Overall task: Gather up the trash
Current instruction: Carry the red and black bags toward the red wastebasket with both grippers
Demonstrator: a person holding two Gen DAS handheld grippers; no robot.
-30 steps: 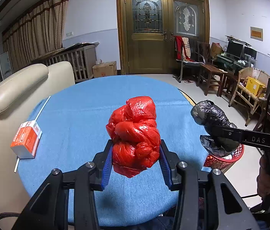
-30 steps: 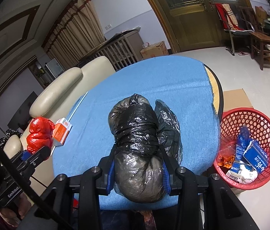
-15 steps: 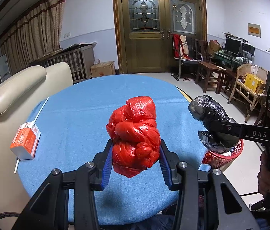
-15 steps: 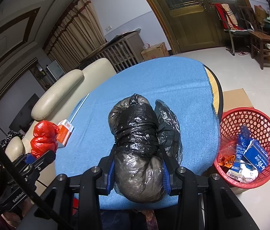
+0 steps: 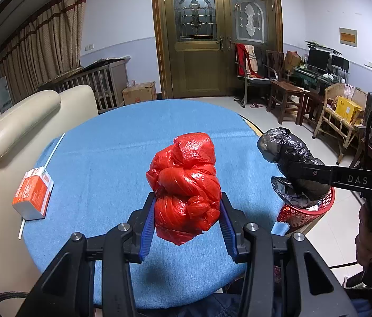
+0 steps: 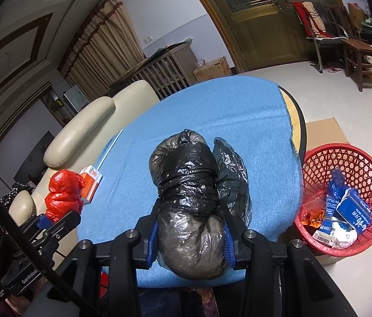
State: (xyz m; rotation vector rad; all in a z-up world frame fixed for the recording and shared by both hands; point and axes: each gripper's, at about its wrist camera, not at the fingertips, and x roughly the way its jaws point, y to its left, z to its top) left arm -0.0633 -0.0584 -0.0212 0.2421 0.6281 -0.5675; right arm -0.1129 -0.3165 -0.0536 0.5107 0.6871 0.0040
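Note:
A knotted red plastic bag (image 5: 186, 182) is held above the blue-clothed table (image 5: 112, 142), my left gripper (image 5: 186, 211) shut on its lower half. My right gripper (image 6: 189, 227) is shut on a wrapped black plastic bag (image 6: 186, 185), also lifted over the table's near edge. In the left wrist view that black bag (image 5: 289, 163) shows at the right, in front of the red basket (image 5: 307, 212). In the right wrist view the red bag (image 6: 64, 192) shows at the far left. The red mesh basket (image 6: 315, 163) stands on the floor right of the table with several cartons and wrappers inside.
An orange-and-white carton (image 5: 34, 194) and a white straw (image 5: 54, 150) lie at the table's left side. A cream leather seat (image 5: 14, 121) stands beside that edge. A flat cardboard sheet (image 6: 323, 132) lies behind the basket. Chairs and a desk line the far right wall.

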